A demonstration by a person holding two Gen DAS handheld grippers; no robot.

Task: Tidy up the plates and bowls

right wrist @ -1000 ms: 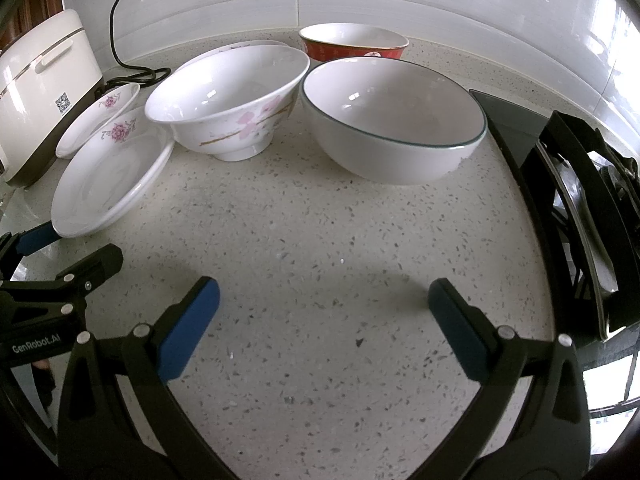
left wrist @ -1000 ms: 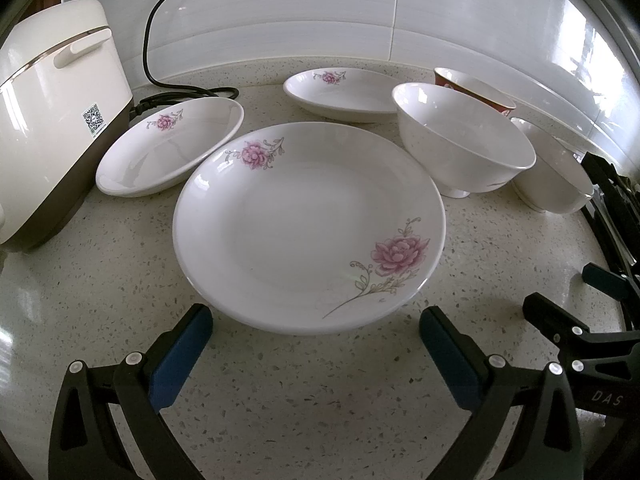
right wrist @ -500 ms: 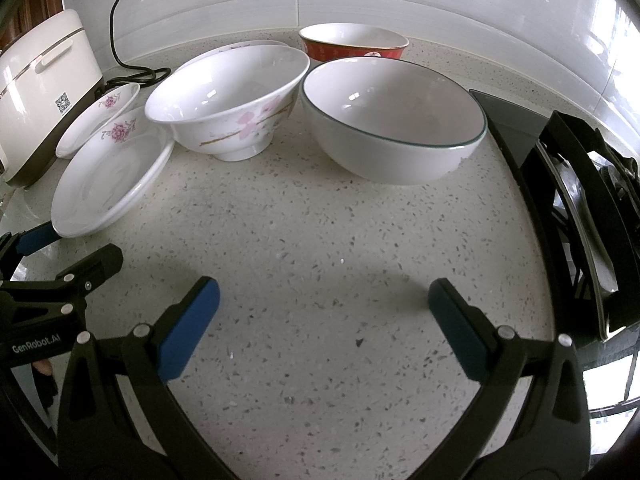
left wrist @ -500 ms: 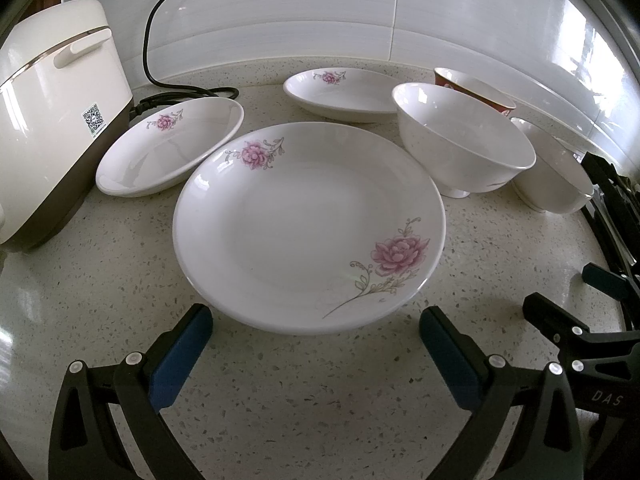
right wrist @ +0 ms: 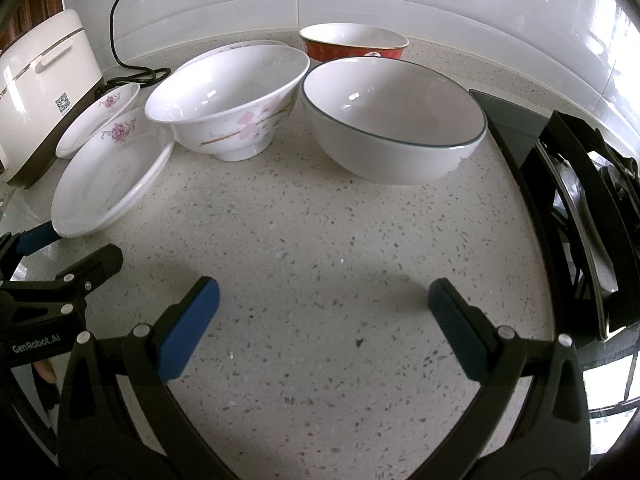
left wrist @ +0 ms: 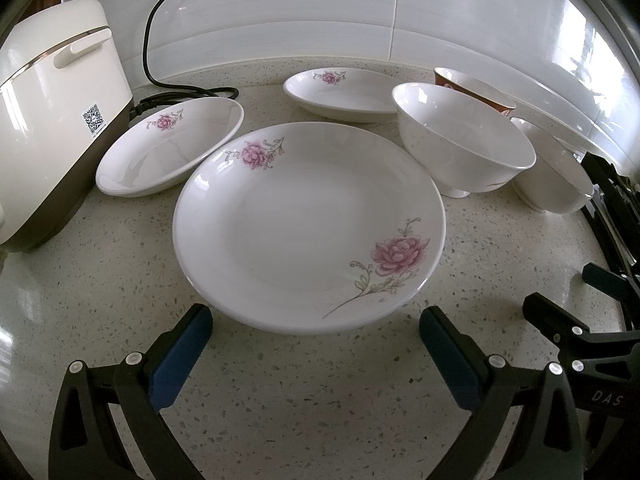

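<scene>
A large white plate with pink flowers (left wrist: 308, 224) lies on the speckled counter just ahead of my open left gripper (left wrist: 316, 332). Two smaller flowered plates sit behind it, one at the left (left wrist: 168, 146) and one at the back (left wrist: 340, 94). A white footed bowl with a pink blossom (right wrist: 232, 92), a white bowl with a dark green rim (right wrist: 392, 120) and a red bowl (right wrist: 354, 44) stand ahead of my open right gripper (right wrist: 324, 300). Nothing is between either pair of fingers.
A cream rice cooker (left wrist: 48, 112) with a black cord (left wrist: 160, 40) stands at the left. A black gas hob with a pan support (right wrist: 580, 200) borders the counter on the right. White tiled wall closes the back.
</scene>
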